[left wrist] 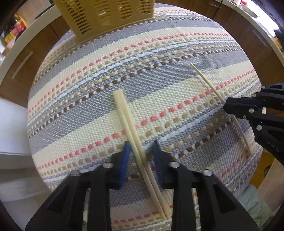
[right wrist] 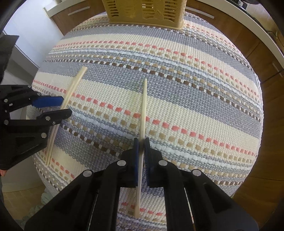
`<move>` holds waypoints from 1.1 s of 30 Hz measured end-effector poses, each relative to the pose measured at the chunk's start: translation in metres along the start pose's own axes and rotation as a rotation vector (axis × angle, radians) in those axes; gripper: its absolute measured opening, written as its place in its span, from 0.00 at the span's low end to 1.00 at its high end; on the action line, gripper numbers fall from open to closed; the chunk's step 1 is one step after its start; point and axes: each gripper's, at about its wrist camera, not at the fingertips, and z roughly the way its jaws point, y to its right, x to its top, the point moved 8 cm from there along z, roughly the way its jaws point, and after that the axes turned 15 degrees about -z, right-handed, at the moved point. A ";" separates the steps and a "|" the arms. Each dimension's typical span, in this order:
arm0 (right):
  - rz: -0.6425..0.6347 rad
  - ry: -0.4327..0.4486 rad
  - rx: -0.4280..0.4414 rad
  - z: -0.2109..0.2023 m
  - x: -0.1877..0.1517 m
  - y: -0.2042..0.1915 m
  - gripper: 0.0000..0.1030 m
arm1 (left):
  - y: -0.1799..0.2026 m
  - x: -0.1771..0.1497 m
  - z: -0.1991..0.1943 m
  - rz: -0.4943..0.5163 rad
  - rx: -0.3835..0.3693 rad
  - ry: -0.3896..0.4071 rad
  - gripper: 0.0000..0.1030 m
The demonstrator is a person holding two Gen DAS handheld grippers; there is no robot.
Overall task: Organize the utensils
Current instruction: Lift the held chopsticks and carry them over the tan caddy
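Straddling a pair of chopsticks lying on the striped woven mat, the left gripper has its blue pads spread, gripping nothing. The right gripper is clenched on a single chopstick running forward between its fingers. Well ahead of both stands a tan slotted utensil basket.

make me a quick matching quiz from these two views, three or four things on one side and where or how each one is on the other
Things:
1. pair of pale wooden chopsticks
2. single pale wooden chopstick
3. tan slotted plastic utensil basket
4. striped woven placemat

States:
A. standing at the mat's far edge
B. lying between the open left tongs
C. pinched in the right tongs
D. under everything

Pairs: 1-B, 2-C, 3-A, 4-D
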 end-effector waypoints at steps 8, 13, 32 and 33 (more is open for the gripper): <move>0.030 0.071 0.030 -0.024 0.000 0.013 0.04 | 0.005 0.000 -0.005 -0.043 -0.042 0.047 0.10; 0.039 0.153 0.052 -0.048 0.005 0.021 0.04 | 0.007 0.000 -0.036 -0.083 -0.141 0.141 0.10; 0.027 0.582 0.017 -0.183 0.086 0.043 0.04 | -0.026 0.081 -0.241 -0.206 -0.385 0.734 0.10; 0.027 0.608 0.012 -0.190 0.092 0.045 0.04 | -0.029 0.088 -0.248 -0.212 -0.394 0.759 0.10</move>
